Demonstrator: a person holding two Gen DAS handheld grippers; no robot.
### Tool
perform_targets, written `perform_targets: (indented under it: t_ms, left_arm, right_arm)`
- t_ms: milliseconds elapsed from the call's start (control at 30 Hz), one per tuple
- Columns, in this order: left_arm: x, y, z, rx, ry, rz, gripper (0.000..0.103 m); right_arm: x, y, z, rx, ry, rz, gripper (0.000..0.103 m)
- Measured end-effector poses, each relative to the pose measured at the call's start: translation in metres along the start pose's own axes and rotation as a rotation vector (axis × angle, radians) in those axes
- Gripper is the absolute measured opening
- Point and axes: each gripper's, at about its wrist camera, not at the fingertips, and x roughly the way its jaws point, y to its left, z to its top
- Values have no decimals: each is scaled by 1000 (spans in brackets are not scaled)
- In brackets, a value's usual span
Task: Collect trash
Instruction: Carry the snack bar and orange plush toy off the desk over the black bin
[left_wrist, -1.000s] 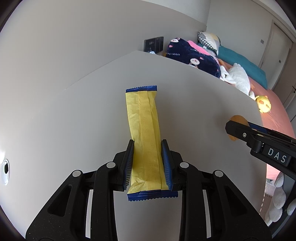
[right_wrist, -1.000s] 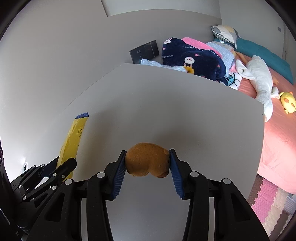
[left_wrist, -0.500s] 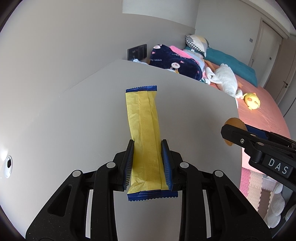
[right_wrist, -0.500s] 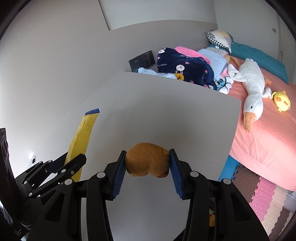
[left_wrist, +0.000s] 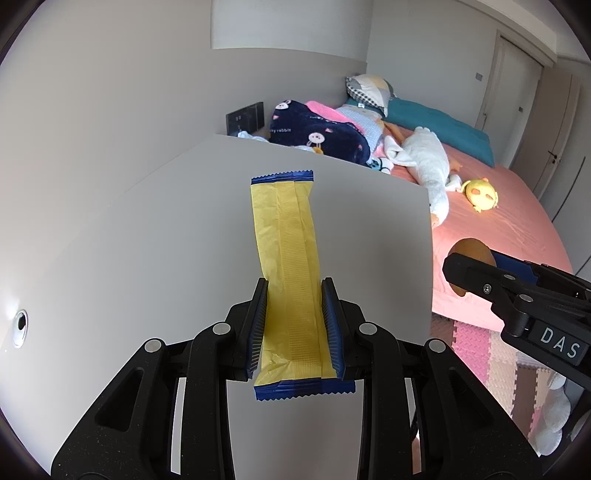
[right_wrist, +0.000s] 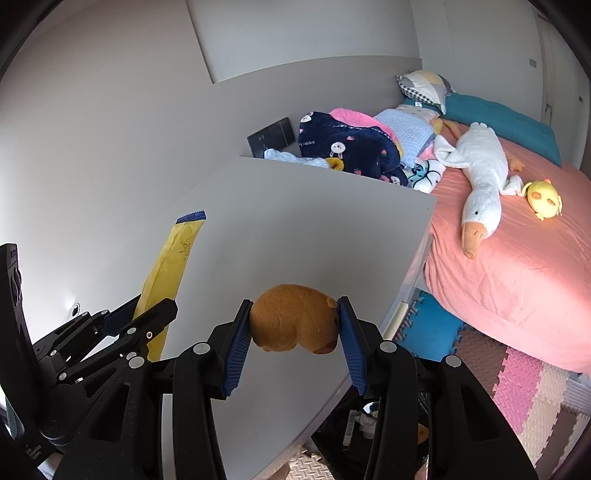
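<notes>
A yellow wrapper (left_wrist: 290, 266) with blue serrated ends is pinched near its lower end between the blue pads of the left gripper (left_wrist: 294, 328), its length running forward and up above the white table (left_wrist: 155, 266); in the right wrist view the same wrapper (right_wrist: 168, 266) shows edge-on at the left, clamped in the left gripper (right_wrist: 147, 317). The right gripper (right_wrist: 294, 328) is pressed in on a brown plush-like lump (right_wrist: 295, 319), a pad against each side, held above the table's near right part close to its edge (right_wrist: 410, 273). From the left wrist view the right gripper (left_wrist: 476, 273) reaches in from the right with the brown lump (left_wrist: 474, 251) just showing behind its finger. Beyond the table lies a bed with a pink sheet (right_wrist: 517, 266), a white goose plush (right_wrist: 480, 177), a small yellow plush (right_wrist: 543, 197), a dark blue patterned blanket (right_wrist: 347, 147) and a teal pillow (right_wrist: 498, 122). Coloured foam mats (right_wrist: 517, 384) cover the floor beside the bed.
</notes>
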Motion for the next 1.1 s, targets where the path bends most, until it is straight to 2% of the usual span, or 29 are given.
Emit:
perform_targets:
  t_ms: [533, 1100]
  left_arm:
    - [-20, -52, -14, 78, -9, -56, 29]
    - [-22, -102, -24, 150, -1, -123, 29]
  right_arm:
    - [-50, -37, -29, 46, -45, -45, 47]
    - [-85, -86, -53, 121, -69, -123, 47]
